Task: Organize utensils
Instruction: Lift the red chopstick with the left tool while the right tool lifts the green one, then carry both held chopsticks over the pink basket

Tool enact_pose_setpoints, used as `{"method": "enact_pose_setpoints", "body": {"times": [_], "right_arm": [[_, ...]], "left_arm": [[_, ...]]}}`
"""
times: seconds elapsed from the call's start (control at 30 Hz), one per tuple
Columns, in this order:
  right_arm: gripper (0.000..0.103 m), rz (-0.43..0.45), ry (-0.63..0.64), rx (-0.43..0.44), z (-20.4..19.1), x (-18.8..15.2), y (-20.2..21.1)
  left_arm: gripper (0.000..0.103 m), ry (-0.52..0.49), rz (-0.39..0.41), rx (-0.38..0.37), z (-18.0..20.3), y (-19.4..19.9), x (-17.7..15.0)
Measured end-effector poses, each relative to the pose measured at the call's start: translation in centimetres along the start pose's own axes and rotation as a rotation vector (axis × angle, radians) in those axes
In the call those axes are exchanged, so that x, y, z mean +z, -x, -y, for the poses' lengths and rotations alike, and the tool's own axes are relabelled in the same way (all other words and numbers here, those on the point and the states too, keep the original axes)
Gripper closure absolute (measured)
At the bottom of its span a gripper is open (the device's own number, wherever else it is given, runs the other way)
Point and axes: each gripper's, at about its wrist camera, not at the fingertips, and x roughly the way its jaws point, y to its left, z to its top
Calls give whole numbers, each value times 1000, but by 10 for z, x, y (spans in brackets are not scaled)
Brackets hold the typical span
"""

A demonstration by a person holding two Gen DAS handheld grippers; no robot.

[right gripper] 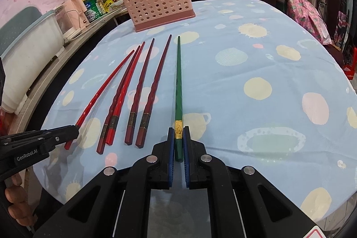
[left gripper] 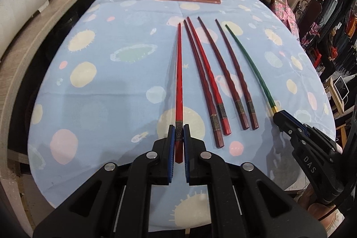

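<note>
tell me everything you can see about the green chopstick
The green chopstick is one slim, glossy stick, likely lacquered or plastic, tapering to a fine tip that points toward the pink basket. A gold patterned band circles it near the thick end. It lies at the right end of the row, apart from the dark red chopsticks, over the blue spotted tablecloth. The right gripper has its jaws shut on it at the band.
</note>
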Motion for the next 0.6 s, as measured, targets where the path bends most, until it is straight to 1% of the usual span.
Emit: {"method": "enact_pose_setpoints", "body": {"times": [0.13,0.27,0.5,0.6], "right_arm": [[96,30,-4,1,2,6,17],[96,74,-8,-4,1,20,36],[96,108,-19,-12,1,42,46],[96,141,-15,-13,-2,53,56]], "left_arm": [[96,12,29,-13,-2,18,8],[96,-1,61,-16,-1,31,20],[96,-10,85,-29,1,37,42],[96,-3,109,-34,-2,46,52]]}}
